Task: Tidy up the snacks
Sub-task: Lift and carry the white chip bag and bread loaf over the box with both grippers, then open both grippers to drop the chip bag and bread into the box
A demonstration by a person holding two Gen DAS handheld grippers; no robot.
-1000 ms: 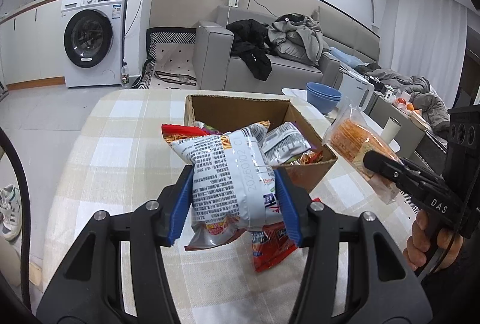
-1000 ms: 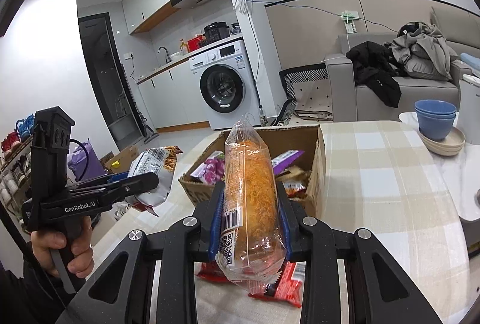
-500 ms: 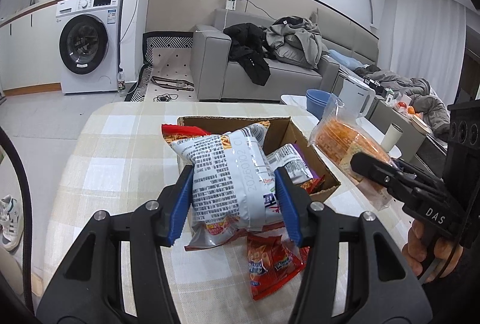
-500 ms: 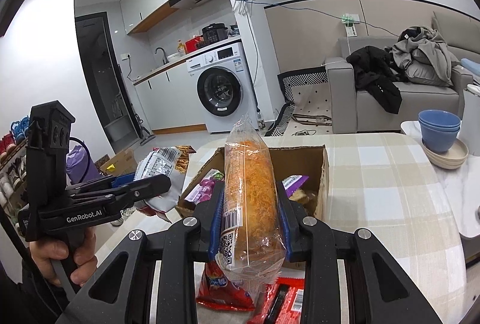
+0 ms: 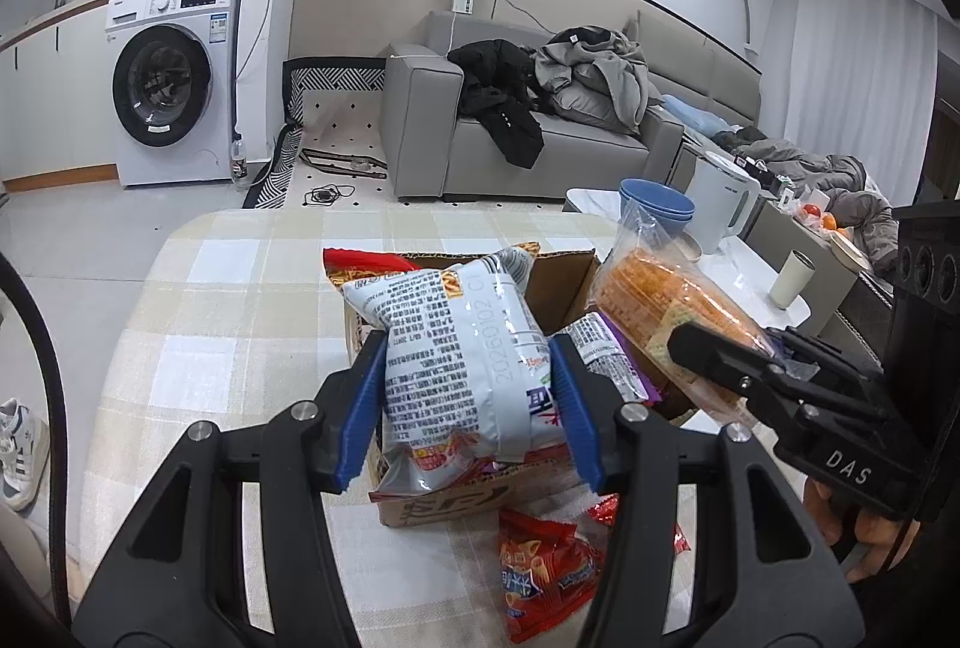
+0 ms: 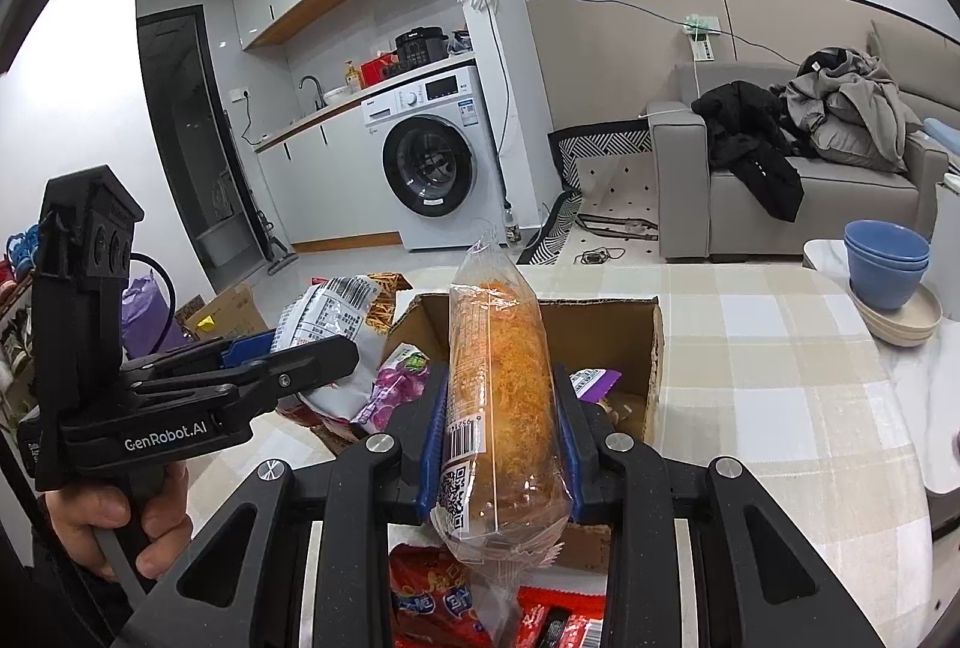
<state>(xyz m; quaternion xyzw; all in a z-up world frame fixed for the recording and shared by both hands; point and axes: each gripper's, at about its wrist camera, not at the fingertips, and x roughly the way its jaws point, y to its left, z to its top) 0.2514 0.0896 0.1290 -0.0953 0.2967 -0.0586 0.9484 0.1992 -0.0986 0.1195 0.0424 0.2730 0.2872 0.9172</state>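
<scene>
My left gripper (image 5: 468,408) is shut on a puffy silver snack bag (image 5: 456,354) with printed text, held upright over the near side of an open cardboard box (image 5: 558,282). My right gripper (image 6: 499,432) is shut on a long clear-wrapped orange floss bread (image 6: 498,390), also held upright in front of the box (image 6: 600,324). Each gripper shows in the other's view: the right one (image 5: 708,354) with the bread (image 5: 654,300), the left one (image 6: 282,354) with the silver bag (image 6: 330,312). Inside the box lie purple and silver packets (image 6: 399,378).
Red snack packets (image 5: 540,570) lie on the checked tablecloth (image 5: 240,324) in front of the box. Blue bowls (image 6: 885,270) on a plate, a white kettle (image 5: 723,204) and a cup (image 5: 792,279) stand at the right. A sofa and washing machine are beyond.
Both grippers drew back and rose a little with their snacks still gripped. The box now sits lower and nearer under them, and red packets on the cloth came into view.
</scene>
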